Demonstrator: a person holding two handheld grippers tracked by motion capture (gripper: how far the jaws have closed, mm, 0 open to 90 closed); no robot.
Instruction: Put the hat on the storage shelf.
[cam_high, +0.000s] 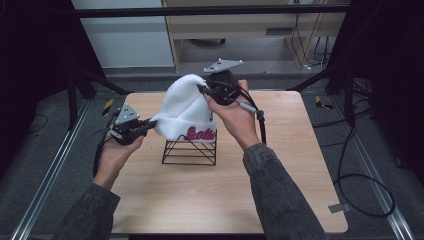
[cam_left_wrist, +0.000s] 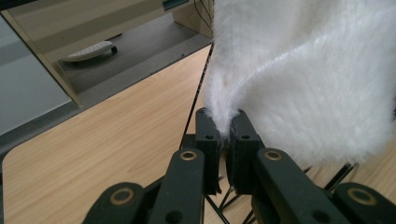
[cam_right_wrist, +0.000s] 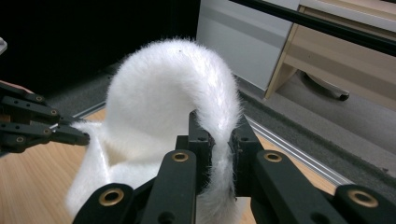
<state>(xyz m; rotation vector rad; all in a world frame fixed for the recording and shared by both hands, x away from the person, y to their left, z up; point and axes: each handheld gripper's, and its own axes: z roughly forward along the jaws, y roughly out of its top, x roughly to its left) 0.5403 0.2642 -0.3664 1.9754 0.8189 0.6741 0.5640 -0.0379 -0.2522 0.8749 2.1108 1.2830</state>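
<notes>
Near the middle of the worktop (cam_high: 150, 210), a white fuzzy beanie (cam_high: 185, 112) hangs over a black wire stand (cam_high: 190, 150), the left gripper (cam_high: 147, 125) clamped on its rim, the right gripper (cam_high: 202, 89) clamped on its far edge. Judged step: seating the beanie on the stand; next, lower both hands evenly, then release.

Hat (cam_high: 186, 107) draped on wire stand (cam_high: 190, 151) mid-table (cam_high: 165, 200), left claw (cam_high: 150, 123) at its left edge, right claw (cam_high: 201, 89) behind
</notes>
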